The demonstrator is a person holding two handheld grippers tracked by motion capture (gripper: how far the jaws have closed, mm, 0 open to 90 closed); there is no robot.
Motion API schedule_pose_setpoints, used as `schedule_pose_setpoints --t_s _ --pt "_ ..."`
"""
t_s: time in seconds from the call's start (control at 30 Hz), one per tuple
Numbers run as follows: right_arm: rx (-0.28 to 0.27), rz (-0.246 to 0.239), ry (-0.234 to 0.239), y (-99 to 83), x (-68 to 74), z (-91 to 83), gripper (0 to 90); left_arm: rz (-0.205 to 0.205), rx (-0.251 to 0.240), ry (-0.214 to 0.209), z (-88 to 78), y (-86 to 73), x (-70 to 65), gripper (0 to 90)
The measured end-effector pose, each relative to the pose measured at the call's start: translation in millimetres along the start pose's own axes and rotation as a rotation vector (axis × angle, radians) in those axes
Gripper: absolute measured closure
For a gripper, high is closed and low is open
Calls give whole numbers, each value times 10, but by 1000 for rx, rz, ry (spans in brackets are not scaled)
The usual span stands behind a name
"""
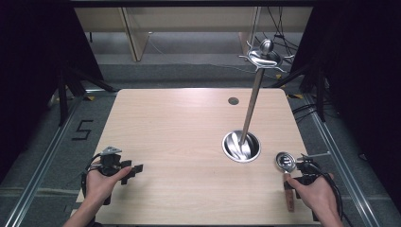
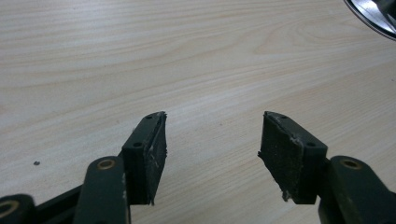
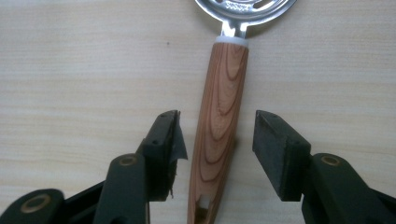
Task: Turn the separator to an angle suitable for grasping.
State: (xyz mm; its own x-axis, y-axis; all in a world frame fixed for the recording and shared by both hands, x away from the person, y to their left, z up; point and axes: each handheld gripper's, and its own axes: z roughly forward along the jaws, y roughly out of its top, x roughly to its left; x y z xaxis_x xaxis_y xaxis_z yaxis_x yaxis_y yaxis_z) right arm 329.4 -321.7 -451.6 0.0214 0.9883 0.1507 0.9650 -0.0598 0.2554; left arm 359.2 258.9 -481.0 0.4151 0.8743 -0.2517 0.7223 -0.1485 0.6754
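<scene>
A metal skimmer spoon lies on the table at the front right, its round perforated head (image 1: 285, 161) (image 3: 245, 6) pointing away from me. Its wooden handle (image 1: 289, 193) (image 3: 218, 121) runs back toward the table's front edge. My right gripper (image 1: 294, 178) (image 3: 217, 114) is open with the handle lying between its jaws, a gap on each side. At the front left, my left gripper (image 1: 136, 169) (image 2: 212, 116) is open over bare wood with nothing between its fingers.
A tall metal stand rises from a round shiny base (image 1: 241, 146) (image 2: 373, 11) right of centre, with hooks at its top (image 1: 264, 57). A small dark hole (image 1: 233, 100) sits in the wooden table (image 1: 179, 123) near the back edge.
</scene>
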Motion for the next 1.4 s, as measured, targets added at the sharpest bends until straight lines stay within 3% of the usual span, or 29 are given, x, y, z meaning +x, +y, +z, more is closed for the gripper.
schedule_pose_setpoints --t_s 0.03,0.07,0.1,0.13,0.17,0.2,0.23,0.27,0.3,0.33,0.37,0.47,0.5,0.53,0.57,0.7,0.77,0.8,0.9,0.93,1.23,1.27,1.4 --pt "0 0 0 0 0 0 552 0 0 0 0 0 0 400" --pt "4 -23 -20 -7 -18 5 581 26 21 2 -22 4 8 400" --pt "38 7 6 7 -13 -29 629 4 -4 4 -11 -2 -13 399" --pt "29 -22 11 1 -47 -27 671 27 11 4 -31 -2 0 398" --pt "36 -5 9 8 -66 -43 720 32 13 4 -36 -3 4 398" --pt "37 -68 -37 6 -123 -29 762 29 8 0 -35 -6 7 397" --pt "51 -55 -29 5 -134 -30 821 27 14 0 -37 -6 11 397" --pt "69 -95 -40 1 -174 -18 856 19 4 2 -30 -7 7 397" --pt "110 -81 -60 10 -168 -8 899 4 -9 0 -18 -8 -2 398" --pt "128 -112 -62 3 -191 13 900 29 12 0 -31 -2 13 398" --pt "150 -120 -64 -9 -196 45 900 23 7 2 -27 -1 6 398" --pt "222 -241 -100 -18 -236 125 900 6 -14 3 -4 0 -18 398" --pt "251 -284 -67 -25 -225 143 900 39 12 -7 -26 3 3 397" --pt "251 -284 -67 -25 -225 143 900 39 12 -7 -26 3 3 398" --pt "265 -309 -62 -22 -217 147 900 5 -17 -9 -4 -2 -20 398" --pt "271 -410 -60 -8 -138 173 900 10 -11 0 -1 -2 -12 397" --pt "280 -411 -58 -5 -99 179 900 6 -17 -6 0 -2 -20 397" --pt "273 -429 -46 6 -28 202 900 38 10 -8 -21 3 2 397" --pt "273 -455 -33 36 61 221 900 34 6 -8 -18 2 0 398" --pt "272 -454 -30 43 99 227 900 7 -18 -8 0 -3 -19 398" --pt "237 -552 12 224 427 309 900 14 -11 0 2 -1 -9 399" --pt "229 -580 -7 252 456 323 900 38 9 -6 -16 3 5 399" --pt "193 -597 16 323 592 367 900 22 -6 -7 -1 6 -6 400"
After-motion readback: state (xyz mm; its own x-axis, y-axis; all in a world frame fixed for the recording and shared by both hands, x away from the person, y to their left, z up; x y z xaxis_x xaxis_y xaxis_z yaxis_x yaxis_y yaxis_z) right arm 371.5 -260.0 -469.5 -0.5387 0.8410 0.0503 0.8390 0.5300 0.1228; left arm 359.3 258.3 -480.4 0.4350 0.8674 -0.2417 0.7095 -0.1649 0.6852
